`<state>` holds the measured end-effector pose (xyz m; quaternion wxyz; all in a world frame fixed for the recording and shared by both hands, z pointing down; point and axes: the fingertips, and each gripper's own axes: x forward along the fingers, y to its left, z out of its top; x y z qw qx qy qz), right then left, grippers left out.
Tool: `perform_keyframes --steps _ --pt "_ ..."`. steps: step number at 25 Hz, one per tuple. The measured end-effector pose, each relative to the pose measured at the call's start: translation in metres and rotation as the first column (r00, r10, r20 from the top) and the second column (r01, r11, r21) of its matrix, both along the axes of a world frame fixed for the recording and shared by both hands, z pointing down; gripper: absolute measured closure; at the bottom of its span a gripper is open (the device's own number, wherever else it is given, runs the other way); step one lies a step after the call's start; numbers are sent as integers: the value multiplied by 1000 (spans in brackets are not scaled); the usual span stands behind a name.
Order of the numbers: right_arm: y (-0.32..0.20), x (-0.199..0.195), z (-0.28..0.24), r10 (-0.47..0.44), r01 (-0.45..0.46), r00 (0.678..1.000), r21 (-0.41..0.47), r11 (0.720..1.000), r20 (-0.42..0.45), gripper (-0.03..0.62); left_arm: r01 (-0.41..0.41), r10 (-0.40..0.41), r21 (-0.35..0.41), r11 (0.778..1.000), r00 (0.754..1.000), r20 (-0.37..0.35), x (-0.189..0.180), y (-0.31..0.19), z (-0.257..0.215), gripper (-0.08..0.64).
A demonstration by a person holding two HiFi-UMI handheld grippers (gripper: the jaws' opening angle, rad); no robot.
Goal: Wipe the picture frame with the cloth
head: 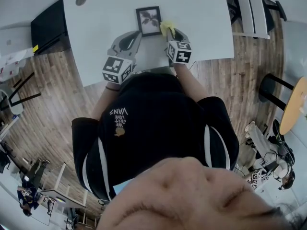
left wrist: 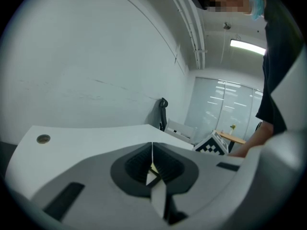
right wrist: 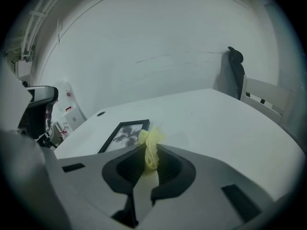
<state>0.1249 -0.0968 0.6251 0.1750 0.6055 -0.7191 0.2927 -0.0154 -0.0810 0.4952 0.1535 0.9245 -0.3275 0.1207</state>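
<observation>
The jaws of the right gripper (right wrist: 152, 166) are clamped on a crumpled pale-yellow cloth (right wrist: 151, 145). Its bunched end pokes out past their tips. A flat black-framed picture with a dark plant print (right wrist: 125, 135) lies on the white table (right wrist: 216, 119), just ahead of those jaws and slightly to their left. The left gripper (left wrist: 152, 163) has its jaws pressed together on nothing, just left of the frame's near corner, and both grippers are held forward side by side, low over the table.

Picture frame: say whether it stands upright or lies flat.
Lying flat, face up: the picture frame rests on the white table, its whole front seen from above.
</observation>
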Motion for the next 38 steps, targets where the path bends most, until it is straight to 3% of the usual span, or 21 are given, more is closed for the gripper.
perform_keyframes --steps 21,38 --pt "-3 -1 -28 -3 1 999 54 999 35 545 16 -16 5 1000 1000 -15 -1 -3 -4 543" --pt "5 -7 -91 -57 44 996 187 981 67 545 35 -34 22 999 999 -29 -3 -4 -9 543"
